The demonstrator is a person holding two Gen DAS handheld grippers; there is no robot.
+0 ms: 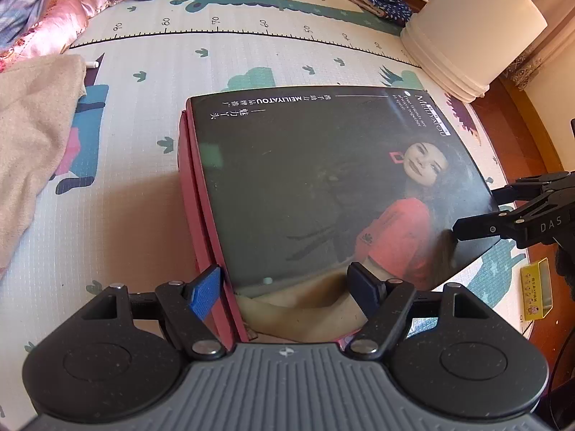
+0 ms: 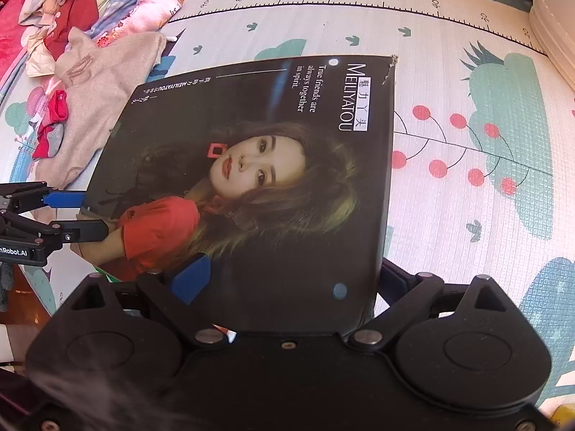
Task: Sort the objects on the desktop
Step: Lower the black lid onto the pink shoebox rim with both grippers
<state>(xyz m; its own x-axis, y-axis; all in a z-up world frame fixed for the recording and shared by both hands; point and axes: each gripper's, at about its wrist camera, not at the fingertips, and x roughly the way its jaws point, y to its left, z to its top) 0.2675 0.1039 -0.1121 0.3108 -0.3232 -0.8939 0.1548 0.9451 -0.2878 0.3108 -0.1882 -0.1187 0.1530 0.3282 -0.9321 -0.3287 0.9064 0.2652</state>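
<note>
A large flat black bag (image 1: 323, 179) printed with a woman's portrait and "MEILIYATOU", with red sides, lies on the play mat; it also shows in the right wrist view (image 2: 269, 179). My left gripper (image 1: 287, 287) is open around the bag's near open end, where beige cloth (image 1: 298, 312) shows inside. My right gripper (image 2: 287, 280) is open astride the bag's side edge, one finger over the printed face and one beyond the edge. Each gripper shows in the other view, the right one (image 1: 478, 215) and the left one (image 2: 82, 215).
A beige sweater (image 1: 32, 143) lies left of the bag, with red socks (image 2: 54, 125) on it. Piled clothes (image 2: 90, 0) sit at the far left. White stacked buckets (image 1: 474, 25) stand far right. A small yellow tin (image 1: 535, 287) is near the mat's right edge.
</note>
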